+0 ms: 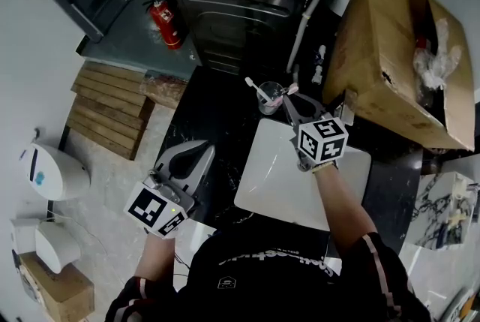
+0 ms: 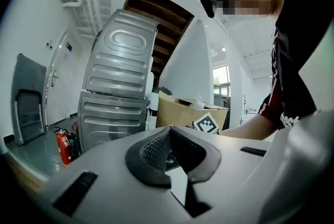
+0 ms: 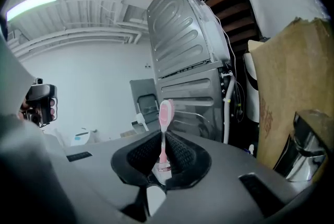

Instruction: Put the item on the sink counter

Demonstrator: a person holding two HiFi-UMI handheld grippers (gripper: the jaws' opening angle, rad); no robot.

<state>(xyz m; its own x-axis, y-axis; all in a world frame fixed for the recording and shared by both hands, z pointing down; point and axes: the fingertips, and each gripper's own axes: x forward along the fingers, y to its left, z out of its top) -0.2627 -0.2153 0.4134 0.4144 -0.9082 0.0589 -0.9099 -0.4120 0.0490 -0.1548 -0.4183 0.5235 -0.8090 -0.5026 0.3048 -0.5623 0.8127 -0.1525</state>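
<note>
Dark counter [image 1: 217, 121] wraps a white sink [image 1: 274, 182], mid-frame. Right gripper [image 3: 163, 157] pinches the pink toothbrush [image 3: 165, 116] upright just beside the cup [image 1: 268, 101] (probably to set it down). Left gripper [image 2: 169, 133] sits closed and empty, lower left.

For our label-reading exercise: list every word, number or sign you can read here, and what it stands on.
Nothing reads clearly.
Shirt: white print, upside down, too blurred.
Fire extinguisher: label too small.
Box: faint reddish marks, unreadable.
Cubes: square markers only, no words.
</note>
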